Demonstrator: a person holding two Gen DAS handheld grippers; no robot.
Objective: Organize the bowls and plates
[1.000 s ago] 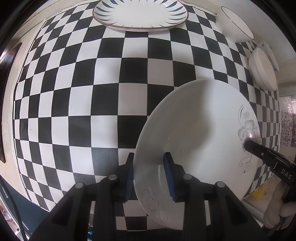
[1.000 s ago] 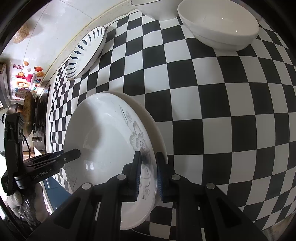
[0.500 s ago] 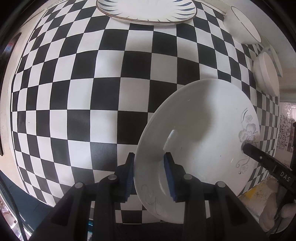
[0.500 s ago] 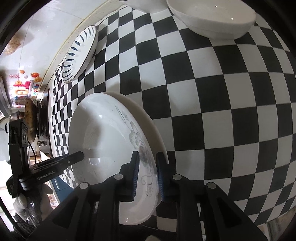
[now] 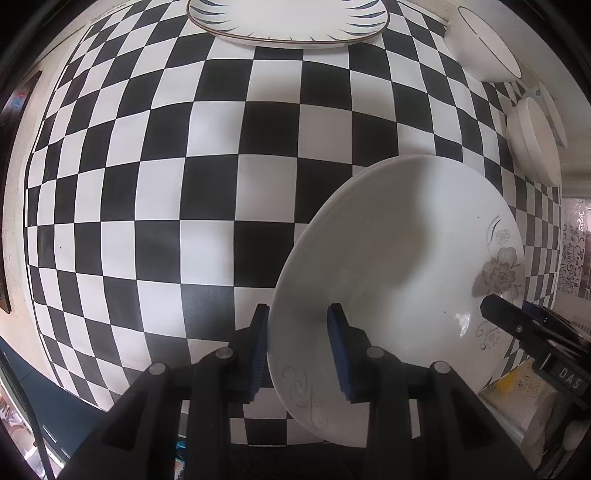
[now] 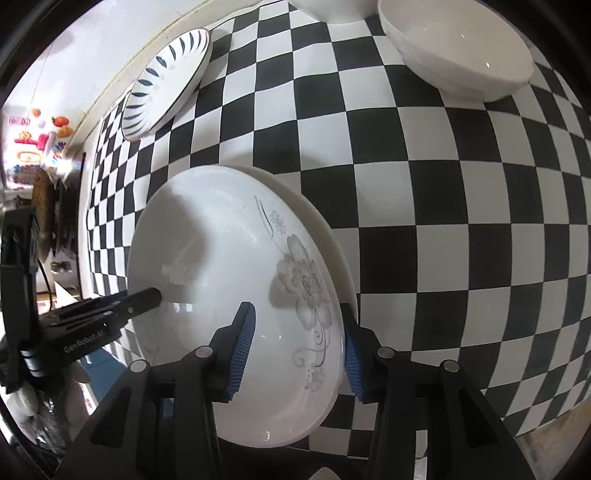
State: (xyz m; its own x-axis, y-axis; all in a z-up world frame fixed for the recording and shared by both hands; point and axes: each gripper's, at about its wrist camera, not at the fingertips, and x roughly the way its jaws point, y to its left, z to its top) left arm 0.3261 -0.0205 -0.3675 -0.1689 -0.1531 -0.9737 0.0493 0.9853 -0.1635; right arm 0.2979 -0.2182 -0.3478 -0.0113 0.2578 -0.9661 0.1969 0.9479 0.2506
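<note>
The checkered surface fills nearly all of both views, and on it, toward the lower right of my left wrist view and the lower middle of my right wrist view, sits the flowered white plate, which looks to rest on a second white plate whose rim shows just past its far edge. Everything turns on how that plate lies between my two hands: its rim runs through both sets of jaws, my left gripper straddling the near left edge and my right gripper straddling the opposite edge by the grey flower. Both are parted with a gap either side of the rim, so I judge neither is pinching it; the right jaws stand wider than the left. Being round, the plate has no long axis to favour, and both hands are equally close. The blue-leaf plate lies at the top of the left view, well apart, which I take as a likely stacking spot. Two white bowls sit at the upper right edge there, smaller and farther off.
</note>
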